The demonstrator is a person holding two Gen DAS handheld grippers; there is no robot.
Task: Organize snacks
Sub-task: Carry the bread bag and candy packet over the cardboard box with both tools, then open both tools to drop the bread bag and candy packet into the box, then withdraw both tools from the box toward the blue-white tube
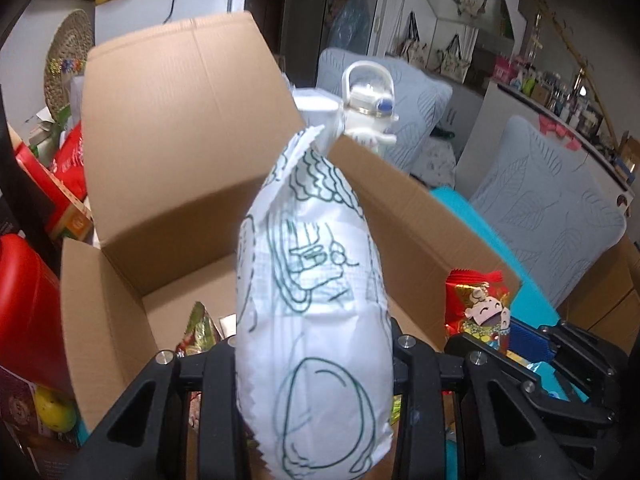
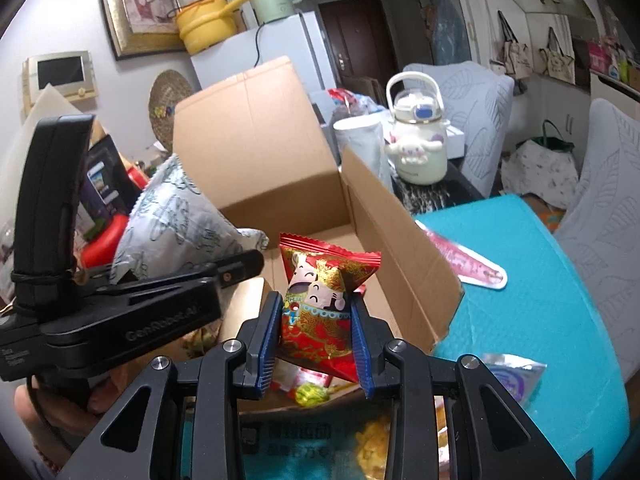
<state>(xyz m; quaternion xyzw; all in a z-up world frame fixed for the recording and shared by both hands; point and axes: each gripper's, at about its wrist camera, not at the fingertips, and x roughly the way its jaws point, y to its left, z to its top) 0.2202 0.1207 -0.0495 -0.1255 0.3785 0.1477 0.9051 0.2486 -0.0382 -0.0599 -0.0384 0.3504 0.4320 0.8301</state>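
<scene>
My left gripper (image 1: 314, 360) is shut on a puffy white snack bag (image 1: 312, 320) printed with green line drawings. It holds the bag upright over the open cardboard box (image 1: 180, 140). In the right wrist view the same bag (image 2: 176, 220) and left gripper (image 2: 224, 276) hang at the left over the box (image 2: 256, 152). My right gripper (image 2: 316, 340) is shut on a red snack packet (image 2: 320, 304) with a cartoon figure, pinched between blue pads (image 2: 266, 344) above the box's near right part. That packet (image 1: 476, 304) and gripper (image 1: 520, 344) show at the lower right of the left wrist view. Several snack packets (image 2: 312, 394) lie on the box floor.
The box stands on a teal table (image 2: 540, 280) with its flaps up. A red-and-white packet (image 2: 472, 264) and a silver-purple packet (image 2: 508, 372) lie on the table right of the box. A white cartoon kettle (image 2: 418, 140) stands behind. A red container (image 1: 24, 308) flanks the box's left.
</scene>
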